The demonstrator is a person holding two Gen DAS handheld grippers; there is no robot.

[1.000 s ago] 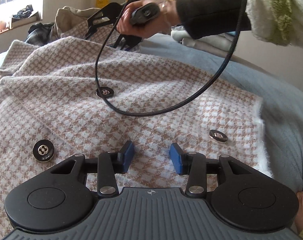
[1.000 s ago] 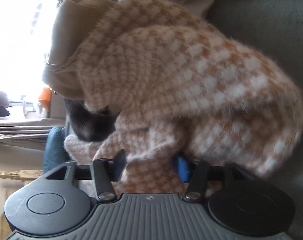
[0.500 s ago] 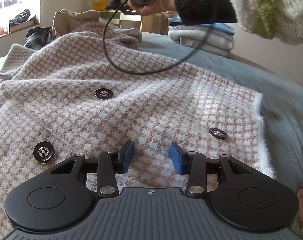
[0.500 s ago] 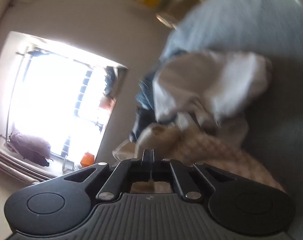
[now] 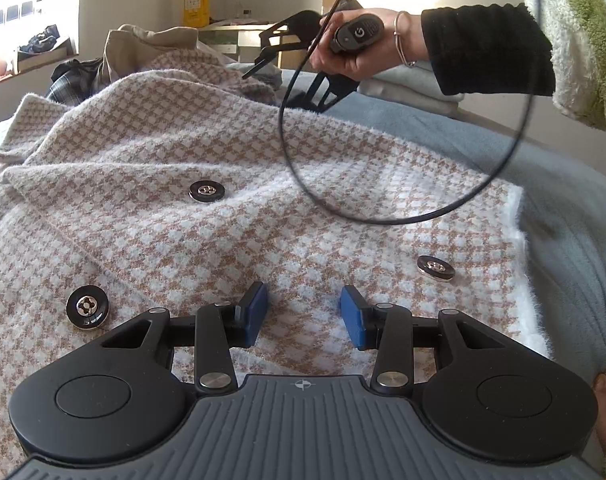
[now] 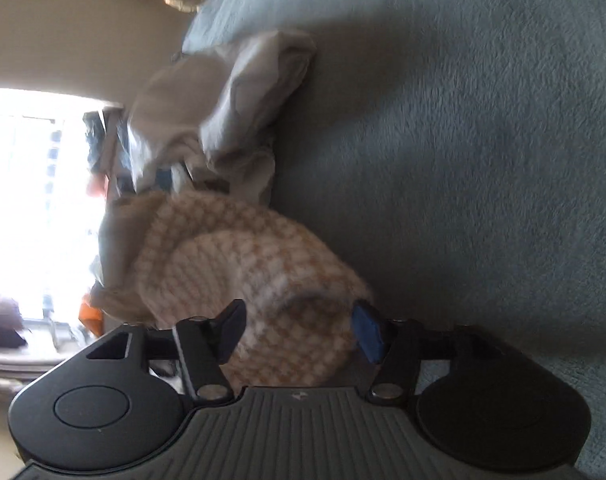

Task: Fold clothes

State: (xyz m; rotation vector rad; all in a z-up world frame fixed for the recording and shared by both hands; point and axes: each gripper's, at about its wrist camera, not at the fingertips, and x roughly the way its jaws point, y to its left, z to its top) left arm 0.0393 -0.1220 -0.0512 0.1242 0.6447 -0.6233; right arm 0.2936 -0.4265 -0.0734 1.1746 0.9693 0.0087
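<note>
Your left gripper hangs low over the coat, jaws partly apart with only bare checked cloth showing between the blue pads; they pinch nothing. The coat lies spread across the bed, its fluffy white edge running down toward the bed's right edge. Three black buttons sit on it: one up the middle, one just beside your left finger, one near the white edge.

Your right hand holds the right gripper above the coat's far end, a black cable looping down from it over the cloth. Its jaws have just been opening and now stand wide. A rolled part of the coat shows between the pads, which do not press on it. A pale crumpled garment lies just beyond on the bed.
</note>
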